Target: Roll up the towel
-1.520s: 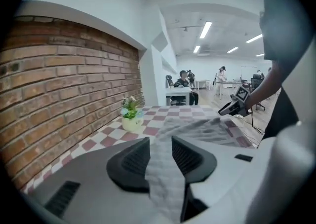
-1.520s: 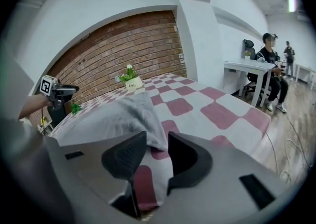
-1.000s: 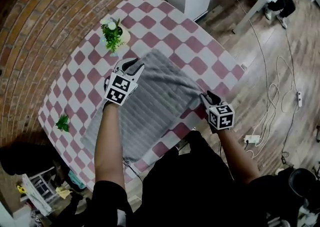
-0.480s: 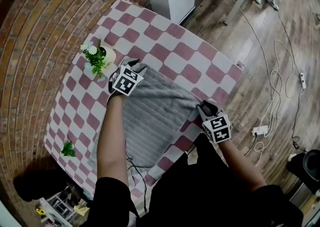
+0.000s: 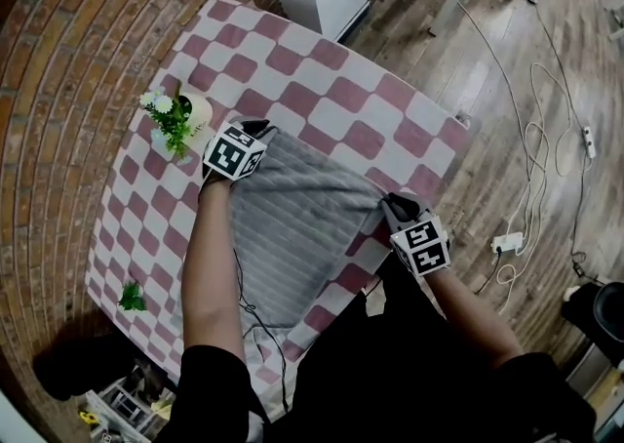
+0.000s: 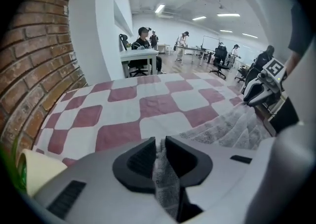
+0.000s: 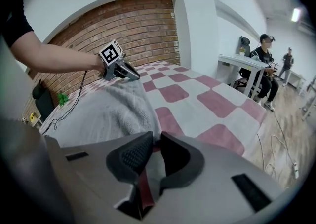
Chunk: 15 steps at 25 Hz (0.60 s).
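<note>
Grey ribbed terry towel (image 5: 292,231) lies flat on the desk w/ red-and-white checked cloth (image 5: 322,70), its near end close to the desk's near edge. Right gripper (image 7: 154,140) is at the towel's far-right corner. Its fingers (image 7: 129,158) have just been closing & stand almost together, pinching that corner; poss. a bit of checked cloth is caught too, hard to tell. Further off, left gripper (image 6: 161,145) is at the far-left corner. Its fingers (image 6: 139,161) have also just been closing & are nearly together, w/ a fold of grey pile clamped btwn them. Rolling not yet begun, I'd say.

Risks:
- If the right grip includes the cloth, pulling back drags the cloth & whatever's on it.
- Thin corner pinches may slip out once lifted.
- Uneven hands would give a skewed roll.
- Small cream pot of green leaves and white flowers (image 5: 180,119) stands just beside the left gripper, so a swing of that hand could tip it.

Count: 1 towel, 2 grippers, 1 desk, 1 pot, 1 small green leafy sprig (image 5: 131,296) at near left.
</note>
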Each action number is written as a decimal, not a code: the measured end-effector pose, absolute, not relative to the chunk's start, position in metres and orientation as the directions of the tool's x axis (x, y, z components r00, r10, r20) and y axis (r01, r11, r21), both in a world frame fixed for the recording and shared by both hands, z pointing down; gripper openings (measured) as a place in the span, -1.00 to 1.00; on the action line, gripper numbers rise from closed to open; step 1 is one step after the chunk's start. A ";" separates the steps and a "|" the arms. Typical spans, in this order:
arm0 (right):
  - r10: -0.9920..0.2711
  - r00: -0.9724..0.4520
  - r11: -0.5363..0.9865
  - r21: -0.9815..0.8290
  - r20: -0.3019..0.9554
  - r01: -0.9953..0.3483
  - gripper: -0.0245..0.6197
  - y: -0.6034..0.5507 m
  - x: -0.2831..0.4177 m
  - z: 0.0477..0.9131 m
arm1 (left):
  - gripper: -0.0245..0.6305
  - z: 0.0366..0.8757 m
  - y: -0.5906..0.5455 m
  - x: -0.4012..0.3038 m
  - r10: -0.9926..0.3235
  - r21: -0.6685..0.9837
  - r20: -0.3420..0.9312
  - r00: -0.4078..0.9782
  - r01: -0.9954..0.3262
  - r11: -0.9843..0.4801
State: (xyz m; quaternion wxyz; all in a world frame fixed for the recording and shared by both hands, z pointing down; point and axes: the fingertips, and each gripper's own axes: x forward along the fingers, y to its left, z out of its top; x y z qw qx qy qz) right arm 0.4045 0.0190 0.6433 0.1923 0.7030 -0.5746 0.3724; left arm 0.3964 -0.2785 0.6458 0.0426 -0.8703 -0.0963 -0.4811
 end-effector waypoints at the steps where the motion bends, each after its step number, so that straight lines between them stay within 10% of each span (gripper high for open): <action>1: -0.674 0.062 -0.263 -0.160 0.736 -0.951 -0.79 0.018 0.405 0.640 | -0.74 0.643 -0.279 0.396 0.117 0.009 0.842 0.527 0.204 -0.979; 15: -0.865 -0.100 0.039 -0.132 0.491 -0.990 -0.85 -0.002 0.367 0.532 | -0.79 0.489 -0.285 0.325 -0.080 -0.116 0.631 0.772 -0.009 -0.993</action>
